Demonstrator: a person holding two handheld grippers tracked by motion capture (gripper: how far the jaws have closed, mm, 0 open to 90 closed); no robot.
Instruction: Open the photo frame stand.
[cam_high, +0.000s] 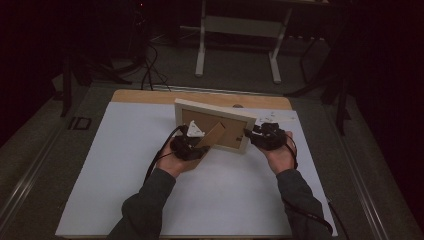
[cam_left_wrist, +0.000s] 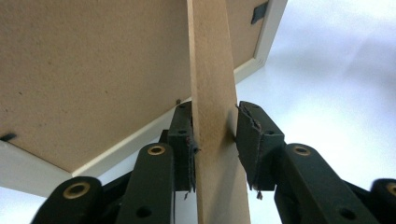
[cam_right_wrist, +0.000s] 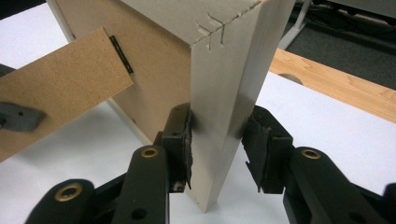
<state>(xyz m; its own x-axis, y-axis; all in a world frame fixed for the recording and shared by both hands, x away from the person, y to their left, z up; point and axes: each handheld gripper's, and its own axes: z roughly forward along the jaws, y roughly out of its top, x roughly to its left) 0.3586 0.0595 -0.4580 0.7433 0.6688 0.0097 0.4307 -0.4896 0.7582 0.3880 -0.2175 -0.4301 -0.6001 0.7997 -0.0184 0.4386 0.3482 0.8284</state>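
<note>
Grippers are sitting nearest, one in each hand, both working on a picture frame (cam_high: 214, 124) that is standing on the white table (cam_high: 100, 165) with its brown back facing the person. The left gripper (cam_left_wrist: 214, 140) is clamping the fold-out stand (cam_left_wrist: 211, 84), its pads pressing either flat face of that thin strip. The right gripper (cam_right_wrist: 218, 140) is gripping the frame's right-hand side rail (cam_right_wrist: 224, 116), its pads bearing on the rail's two opposite faces just under the mitred corner.

The frame is looking light and stiff: pale wooden moulding around a fibreboard back (cam_left_wrist: 84, 70). Whether glass is sitting in the front cannot be told from here, so it is worth treating as fragile. The painted rail is looking smooth and may be slippery under the pads, and the corner joint is showing hairline cracks, so a hard squeeze there is probably unwise. The stand is the weak part, thin board hanging on a small hinge (cam_right_wrist: 121, 53), likely to snap or tear out if levered sideways. The side rail is judged the safer hold.

Farther off, the frame is standing on its long edge, long axis running left to right across the table and skewed slightly, its front pointing away from the person. The stand is sloping out from the back toward the person and to the left.
</note>
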